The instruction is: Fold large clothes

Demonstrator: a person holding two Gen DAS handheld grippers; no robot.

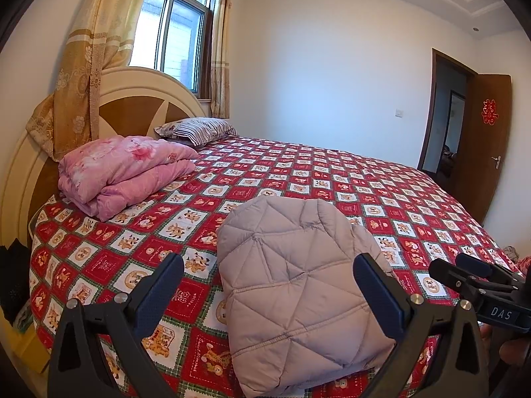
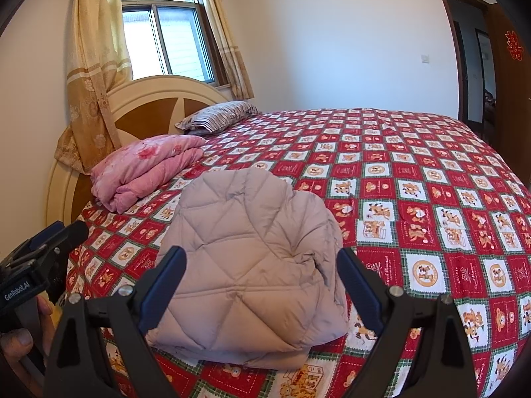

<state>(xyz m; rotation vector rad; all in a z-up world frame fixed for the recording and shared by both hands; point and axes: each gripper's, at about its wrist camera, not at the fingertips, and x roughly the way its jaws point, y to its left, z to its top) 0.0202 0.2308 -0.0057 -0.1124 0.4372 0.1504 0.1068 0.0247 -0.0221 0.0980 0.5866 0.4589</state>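
A pale grey quilted down jacket (image 1: 298, 285) lies folded into a compact bundle on the bed, near its front edge; it also fills the middle of the right wrist view (image 2: 252, 265). My left gripper (image 1: 268, 282) hovers just in front of it, open, fingers spread wide with nothing between them. My right gripper (image 2: 260, 272) is likewise open above the bundle's near side and holds nothing. The right gripper (image 1: 464, 273) shows at the right edge of the left wrist view, the left gripper (image 2: 49, 242) at the left edge of the right wrist view, with a hand below it.
The bed carries a red and white checked cartoon sheet (image 1: 365, 179). A folded pink quilt (image 1: 122, 172) and a striped pillow (image 1: 199, 129) lie by the cream headboard (image 1: 139, 83). Curtains and a window are behind; an open brown door (image 1: 481, 152) stands at right.
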